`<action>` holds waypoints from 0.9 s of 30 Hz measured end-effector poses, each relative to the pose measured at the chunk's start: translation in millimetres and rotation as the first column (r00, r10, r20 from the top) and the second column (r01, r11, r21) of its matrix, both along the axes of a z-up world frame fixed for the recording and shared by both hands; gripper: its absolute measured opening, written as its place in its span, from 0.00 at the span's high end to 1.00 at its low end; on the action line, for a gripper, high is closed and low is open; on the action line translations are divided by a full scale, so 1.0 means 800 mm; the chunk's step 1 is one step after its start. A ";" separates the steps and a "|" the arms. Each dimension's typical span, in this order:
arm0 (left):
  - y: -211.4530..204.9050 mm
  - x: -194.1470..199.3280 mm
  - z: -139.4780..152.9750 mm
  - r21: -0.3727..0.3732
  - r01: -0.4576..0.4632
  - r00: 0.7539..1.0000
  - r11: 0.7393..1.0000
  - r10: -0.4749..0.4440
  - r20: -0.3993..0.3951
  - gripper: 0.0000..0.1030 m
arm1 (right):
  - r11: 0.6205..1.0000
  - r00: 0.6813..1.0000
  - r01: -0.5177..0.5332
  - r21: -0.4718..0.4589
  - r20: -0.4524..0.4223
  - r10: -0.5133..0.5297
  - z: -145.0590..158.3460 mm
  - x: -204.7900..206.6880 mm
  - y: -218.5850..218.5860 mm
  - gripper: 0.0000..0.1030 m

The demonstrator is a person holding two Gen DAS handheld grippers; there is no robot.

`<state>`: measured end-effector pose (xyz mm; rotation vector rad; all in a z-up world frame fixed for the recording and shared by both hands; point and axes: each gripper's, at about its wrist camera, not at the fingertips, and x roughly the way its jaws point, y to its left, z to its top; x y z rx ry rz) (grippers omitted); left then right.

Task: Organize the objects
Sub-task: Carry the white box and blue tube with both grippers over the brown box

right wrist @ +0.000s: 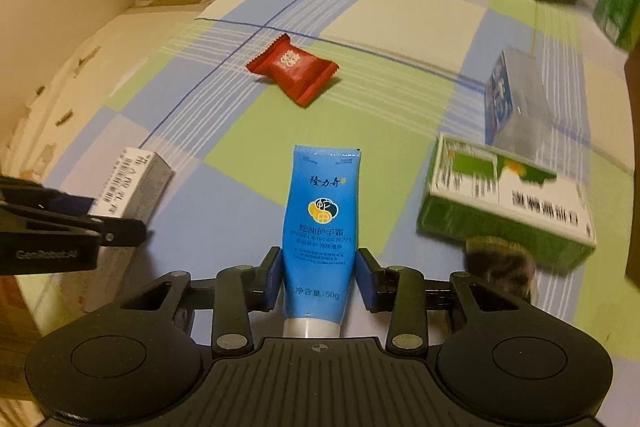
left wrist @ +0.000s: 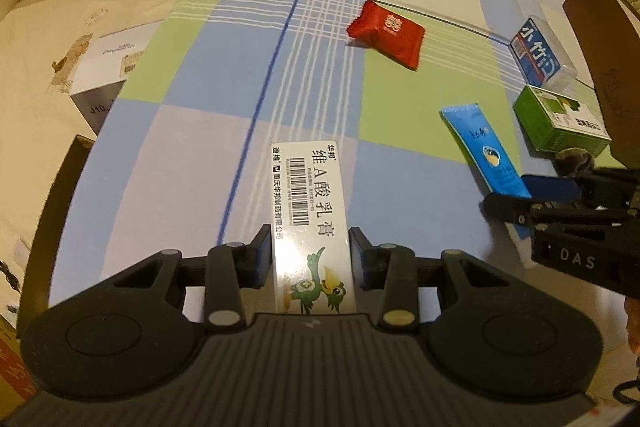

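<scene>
The left tool (left wrist: 311,251) pinches a long white box (left wrist: 310,211); the right tool (right wrist: 319,275) pinches a blue tube (right wrist: 320,227) with a white cap, above the checked tabletop (left wrist: 192,115).

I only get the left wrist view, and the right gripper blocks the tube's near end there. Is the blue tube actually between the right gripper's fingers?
Observer: Yes. In the right wrist view the blue tube lies between the fingers of the right gripper, a pad close on each side.
Operator: Which end faces the gripper?
Observer: The white cap. The flat crimped end points away, toward the red packet.
</scene>
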<state>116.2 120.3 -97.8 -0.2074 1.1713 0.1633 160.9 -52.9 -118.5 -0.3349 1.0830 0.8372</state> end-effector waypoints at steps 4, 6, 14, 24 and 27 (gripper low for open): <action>-0.009 -0.001 0.006 -0.014 0.005 1.000 1.000 -0.005 0.007 0.67 | 0.998 0.995 0.046 0.049 -0.086 -0.042 0.005 0.006 -0.021 0.66; -0.014 0.000 0.012 -0.015 0.010 1.000 1.000 -0.010 0.018 0.67 | 0.994 0.991 0.070 0.081 -0.123 -0.060 0.011 0.009 -0.031 0.66; -0.040 0.008 0.051 -0.027 0.032 0.996 0.999 -0.029 0.088 0.67 | 0.970 0.977 0.132 0.207 -0.191 -0.092 0.046 0.016 -0.068 0.66; -0.105 0.037 0.107 -0.043 0.119 0.974 0.992 -0.108 0.201 0.67 | 0.924 0.971 0.218 0.315 -0.164 -0.173 0.104 0.040 -0.137 0.66; -0.132 0.050 0.119 -0.045 0.158 0.963 0.986 -0.144 0.230 0.67 | 0.903 0.964 0.257 0.343 -0.159 -0.214 0.119 0.050 -0.165 0.66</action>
